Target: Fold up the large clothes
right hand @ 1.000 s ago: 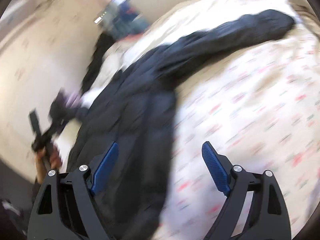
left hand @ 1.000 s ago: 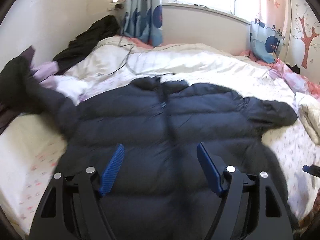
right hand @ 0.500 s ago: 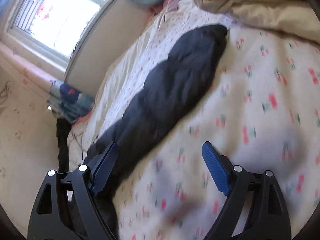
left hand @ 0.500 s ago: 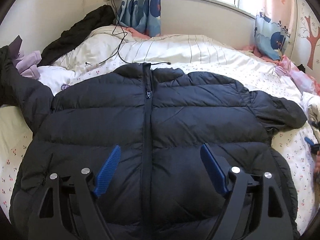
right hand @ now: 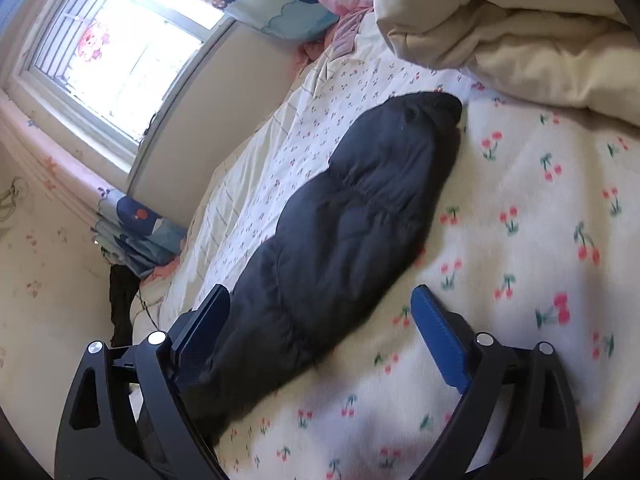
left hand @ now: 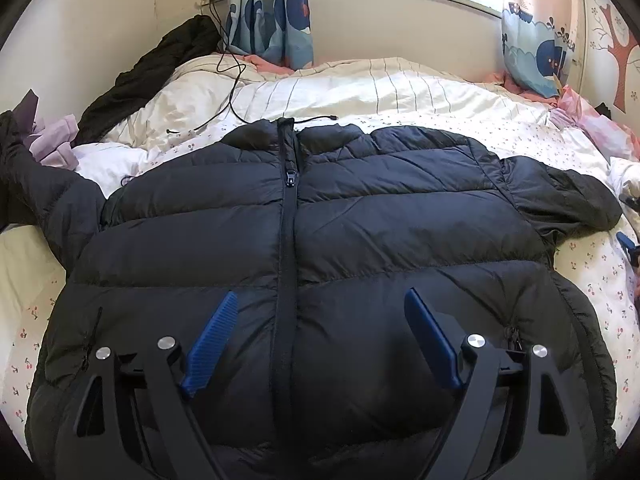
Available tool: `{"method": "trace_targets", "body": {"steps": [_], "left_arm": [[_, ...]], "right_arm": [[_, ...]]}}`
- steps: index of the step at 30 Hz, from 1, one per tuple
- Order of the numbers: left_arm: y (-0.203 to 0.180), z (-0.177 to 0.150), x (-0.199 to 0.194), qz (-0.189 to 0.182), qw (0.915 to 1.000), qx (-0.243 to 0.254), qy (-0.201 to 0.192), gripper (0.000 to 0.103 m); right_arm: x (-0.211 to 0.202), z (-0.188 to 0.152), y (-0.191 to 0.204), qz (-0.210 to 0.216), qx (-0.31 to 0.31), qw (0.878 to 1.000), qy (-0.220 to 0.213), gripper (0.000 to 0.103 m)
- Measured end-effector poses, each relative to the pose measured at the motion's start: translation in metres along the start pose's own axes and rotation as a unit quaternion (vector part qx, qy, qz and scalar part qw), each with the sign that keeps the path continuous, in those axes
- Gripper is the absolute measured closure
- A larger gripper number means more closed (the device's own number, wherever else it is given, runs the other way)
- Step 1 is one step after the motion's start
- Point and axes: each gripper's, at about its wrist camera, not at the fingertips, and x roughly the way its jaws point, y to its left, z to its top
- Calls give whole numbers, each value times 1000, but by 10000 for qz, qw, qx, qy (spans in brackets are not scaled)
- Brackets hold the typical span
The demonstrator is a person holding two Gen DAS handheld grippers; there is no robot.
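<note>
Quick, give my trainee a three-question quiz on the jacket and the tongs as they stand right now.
1. True or false: the jacket lies front up with its zip closed.
2. What lies between the fingers of the right tongs? A) a sleeve B) a pillow C) a cable
3. Fill in: the left tongs are ____ over the jacket's lower front.

Key: 1 true; 2 A; 3 open.

Jacket [left hand: 360,240] hem hidden behind left gripper [left hand: 320,328], left sleeve [left hand: 36,184] cut off by frame edge
</note>
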Motion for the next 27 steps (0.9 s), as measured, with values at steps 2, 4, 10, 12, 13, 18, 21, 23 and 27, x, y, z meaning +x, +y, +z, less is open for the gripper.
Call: {"method": "trace_targets", "body": {"steps": [2, 4, 10, 12, 13, 18, 21, 23, 27], "left_arm": [[0, 0, 0, -9, 10000, 5, 6, 21], [-1, -1, 0, -14, 10000, 19, 14, 21], [0, -3, 2, -67, 9999, 11, 106, 19], [1, -3, 3, -104, 9998, -45, 158, 19], [3, -4, 4, -128, 9997, -85, 190, 19], [9, -5, 8, -211, 9989, -274, 328, 19], [9, -6, 10, -198, 9987, -297, 352, 19], [9, -6, 10, -185, 9989, -276, 343, 19], [8, -7, 10, -182, 9989, -259, 351, 19]], "right_arm": [[7, 6, -2, -19, 71, 10000, -55, 13], [13, 12, -2, -82, 92, 9999, -110, 12], [19, 24, -11, -27, 411, 9987, -310, 14], [23, 30, -12, 60, 338, 9992, -180, 44], [25, 32, -13, 51, 260, 9996, -94, 67], [26, 32, -23, 175, 305, 9994, -53, 81], [28, 36, -36, 98, 683, 9976, -52, 68], [17, 39, -39, -122, 891, 9948, -483, 55], [20, 50, -47, -200, 1137, 9912, -652, 49]]}}
